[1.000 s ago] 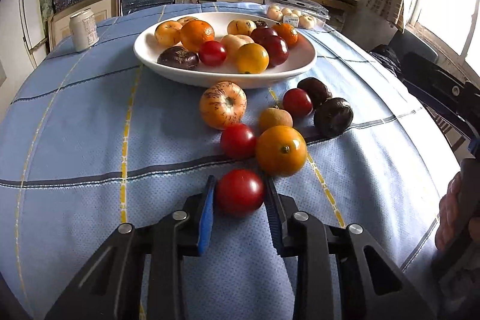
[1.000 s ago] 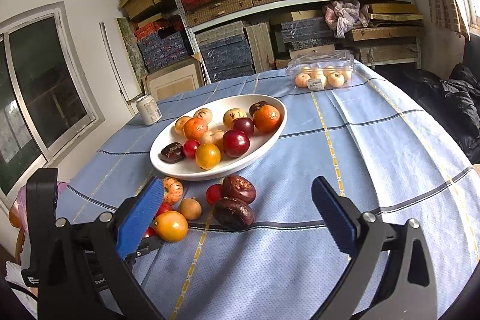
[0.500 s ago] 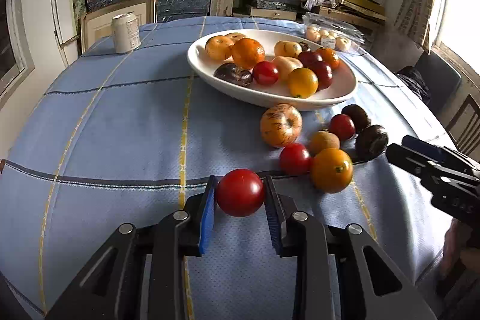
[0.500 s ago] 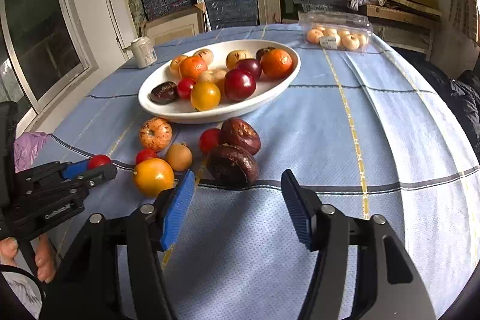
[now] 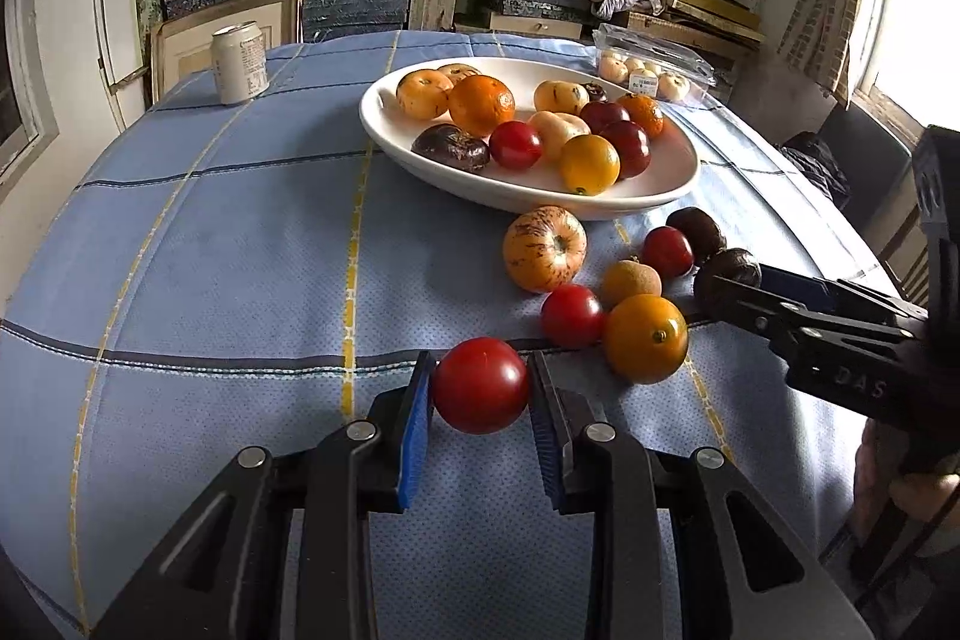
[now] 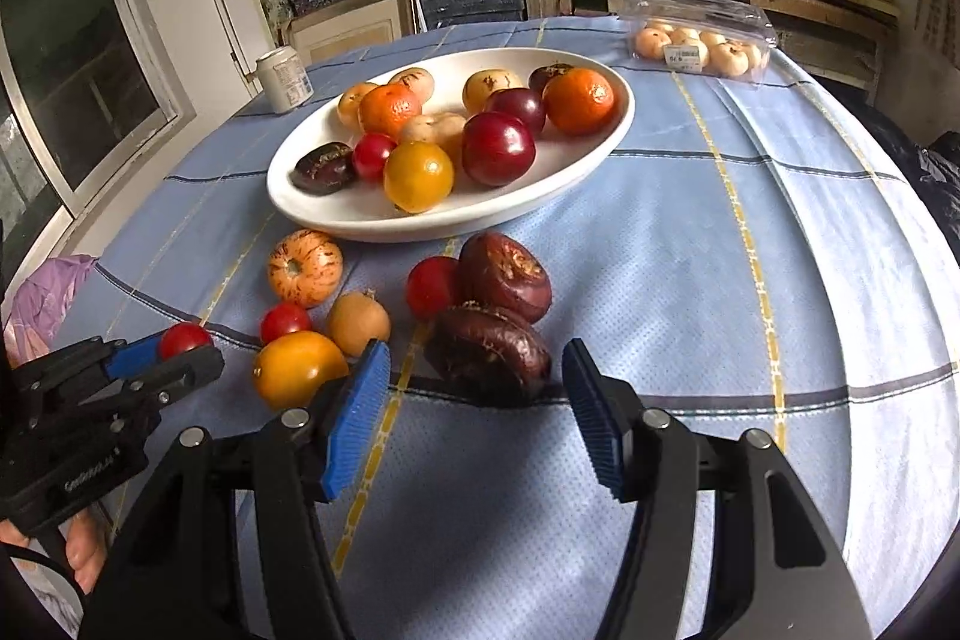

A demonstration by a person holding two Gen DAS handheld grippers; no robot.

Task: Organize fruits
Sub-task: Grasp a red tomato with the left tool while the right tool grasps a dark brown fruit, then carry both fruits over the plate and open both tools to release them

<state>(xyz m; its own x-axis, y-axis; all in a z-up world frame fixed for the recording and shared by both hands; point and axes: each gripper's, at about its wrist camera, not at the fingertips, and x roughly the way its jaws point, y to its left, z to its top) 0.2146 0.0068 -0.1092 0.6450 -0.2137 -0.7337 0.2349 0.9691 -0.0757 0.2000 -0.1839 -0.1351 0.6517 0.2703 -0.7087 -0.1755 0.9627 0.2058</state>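
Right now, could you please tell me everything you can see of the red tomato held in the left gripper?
The red tomato is small, round and glossy, with smooth unbroken skin and a bright highlight on top. It sits clamped between the two blue ribbed pads of the left gripper, one pad pressing each side. It seems lifted just above the blue checked tablecloth, near the loose fruit and short of the white bowl. From the right wrist view only its top shows above the finger.

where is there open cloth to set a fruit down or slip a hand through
Bare cloth lies between the can and the white dish, and right of the dish toward the clear clamshell box. Crowded: the loose fruit before the dish, like the striped fruit.
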